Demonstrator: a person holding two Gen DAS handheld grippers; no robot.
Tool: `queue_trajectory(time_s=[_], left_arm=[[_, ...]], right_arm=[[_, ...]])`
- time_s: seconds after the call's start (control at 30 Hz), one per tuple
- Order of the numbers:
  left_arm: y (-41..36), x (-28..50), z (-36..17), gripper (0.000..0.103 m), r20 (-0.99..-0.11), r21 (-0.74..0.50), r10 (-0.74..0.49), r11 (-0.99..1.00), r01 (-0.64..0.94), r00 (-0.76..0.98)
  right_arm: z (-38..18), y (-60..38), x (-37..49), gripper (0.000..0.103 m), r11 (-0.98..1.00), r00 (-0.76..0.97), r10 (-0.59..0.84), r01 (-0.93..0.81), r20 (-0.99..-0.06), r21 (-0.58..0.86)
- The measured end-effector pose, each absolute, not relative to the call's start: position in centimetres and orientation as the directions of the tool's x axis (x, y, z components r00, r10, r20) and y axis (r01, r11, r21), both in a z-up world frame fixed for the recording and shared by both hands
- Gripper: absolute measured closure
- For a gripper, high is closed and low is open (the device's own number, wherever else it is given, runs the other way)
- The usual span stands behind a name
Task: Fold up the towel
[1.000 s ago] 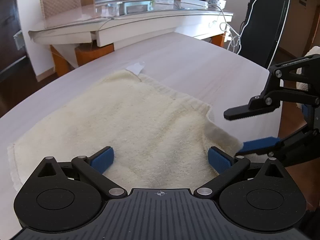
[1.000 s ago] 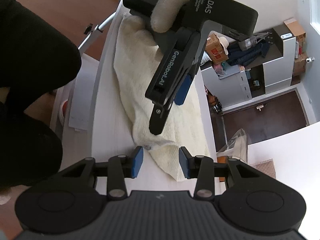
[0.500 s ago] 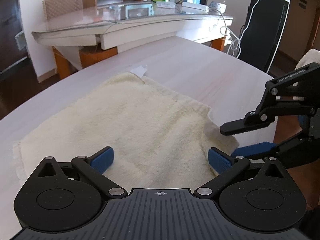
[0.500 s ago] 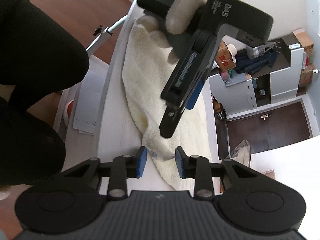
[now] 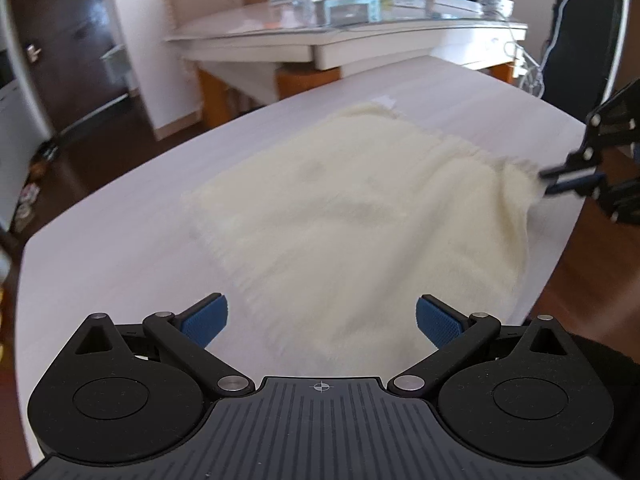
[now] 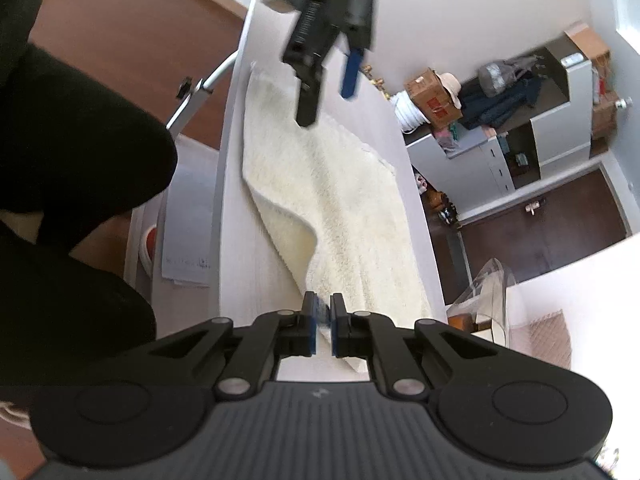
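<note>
Nearby, a cream towel (image 5: 360,216) covers the pale table (image 5: 120,216).

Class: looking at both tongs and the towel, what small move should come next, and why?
Probably close the left tongs on the towel's near corner. The right tongs are shut on their corner, lifting it off the table, while the left tongs hang open and hold nothing.

Motion blur smears the towel (image 5: 360,216); the right gripper (image 5: 560,180) is cut off at the frame's right edge.
</note>
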State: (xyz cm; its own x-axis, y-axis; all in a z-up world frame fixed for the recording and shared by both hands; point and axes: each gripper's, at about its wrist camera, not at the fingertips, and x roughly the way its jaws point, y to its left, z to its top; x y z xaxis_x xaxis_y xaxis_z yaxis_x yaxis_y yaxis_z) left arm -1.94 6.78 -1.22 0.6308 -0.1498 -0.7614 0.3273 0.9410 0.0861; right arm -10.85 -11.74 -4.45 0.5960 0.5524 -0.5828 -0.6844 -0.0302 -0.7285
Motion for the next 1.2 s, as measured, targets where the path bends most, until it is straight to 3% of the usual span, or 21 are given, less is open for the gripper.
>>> queue_trajectory(time_s=[0.5,1.03,1.2], left_arm=[[8.5,-4.2,-2.2,0.000,-0.778,0.159,-0.073,0.938,0.307,0.624],[8.4,-3.8,-2.3,0.000,-0.804,0.201,-0.084,0.893,0.403,0.588],[8.7,-2.9,-2.3,0.000,-0.833,0.155,-0.091,0.908,0.388,0.545]], right_arm=[[-0.8,-11.7,-10.9,0.096,0.055,0.654,0.567,-0.637,-0.500,-0.769],[0.3,-10.7,-7.7,0.096,0.112,0.649,0.565,-0.672,-0.509,-0.732],[1.2,-9.3,-5.7,0.096,0.081,0.639,0.578,-0.664,-0.508,-0.743]])
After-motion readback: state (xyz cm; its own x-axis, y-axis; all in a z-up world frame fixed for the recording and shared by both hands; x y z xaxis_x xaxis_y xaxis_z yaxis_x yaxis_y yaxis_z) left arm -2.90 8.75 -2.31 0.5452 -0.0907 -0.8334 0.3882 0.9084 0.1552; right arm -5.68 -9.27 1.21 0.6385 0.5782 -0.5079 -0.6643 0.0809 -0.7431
